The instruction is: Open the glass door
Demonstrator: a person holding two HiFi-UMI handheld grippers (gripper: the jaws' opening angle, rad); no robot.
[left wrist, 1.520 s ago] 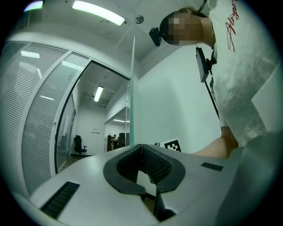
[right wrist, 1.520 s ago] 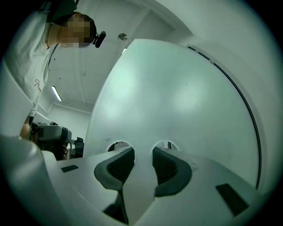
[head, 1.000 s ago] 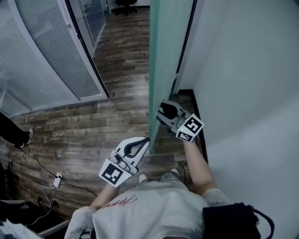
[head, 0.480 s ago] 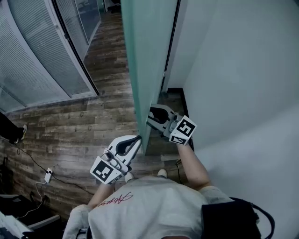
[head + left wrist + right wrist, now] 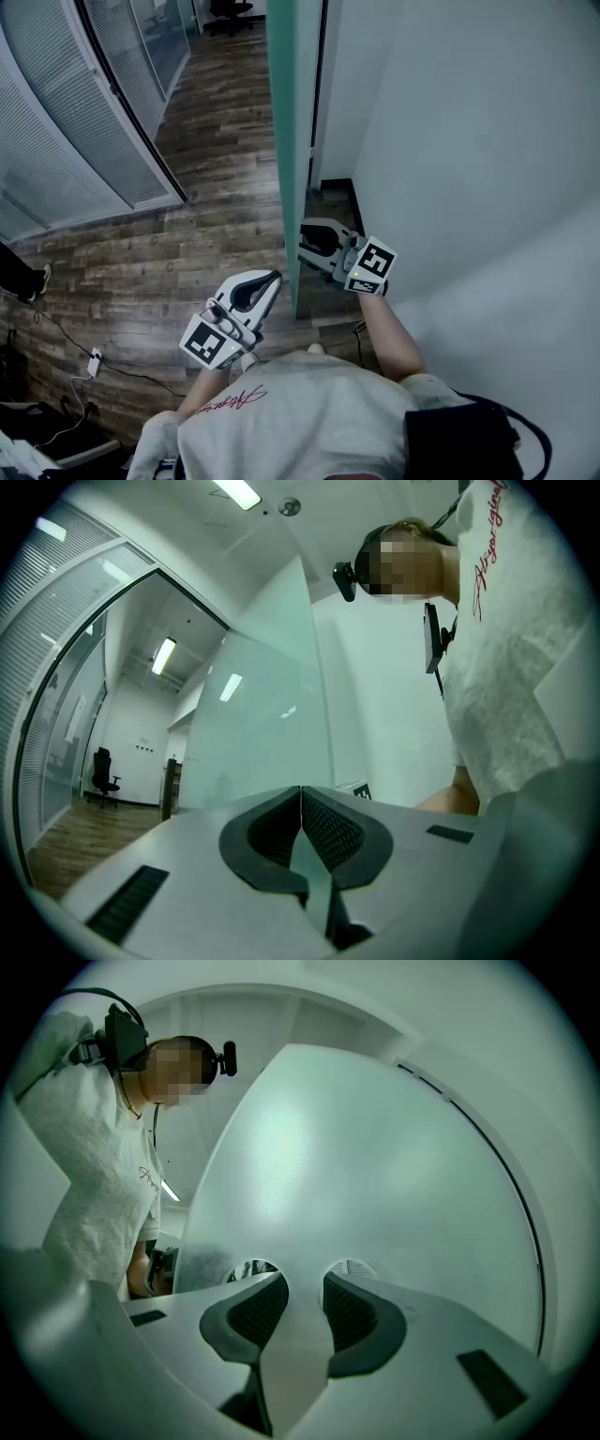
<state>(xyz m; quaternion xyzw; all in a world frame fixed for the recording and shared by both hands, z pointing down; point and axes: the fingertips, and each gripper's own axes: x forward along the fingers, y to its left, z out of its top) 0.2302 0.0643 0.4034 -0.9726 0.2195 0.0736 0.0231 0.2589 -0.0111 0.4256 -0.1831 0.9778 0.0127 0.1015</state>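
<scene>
Jaws of left gripper (image 5: pixel 270 278) clenched empty, right gripper's (image 5: pixel 306 236) parted by the door (image 5: pixel 291 122); I'd push steadily near its edge

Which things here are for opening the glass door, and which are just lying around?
For the job:
glass door
left claw, shut
right claw, open, facing the door

Just lying about:
office chair
power strip on the floor
blinds
</scene>
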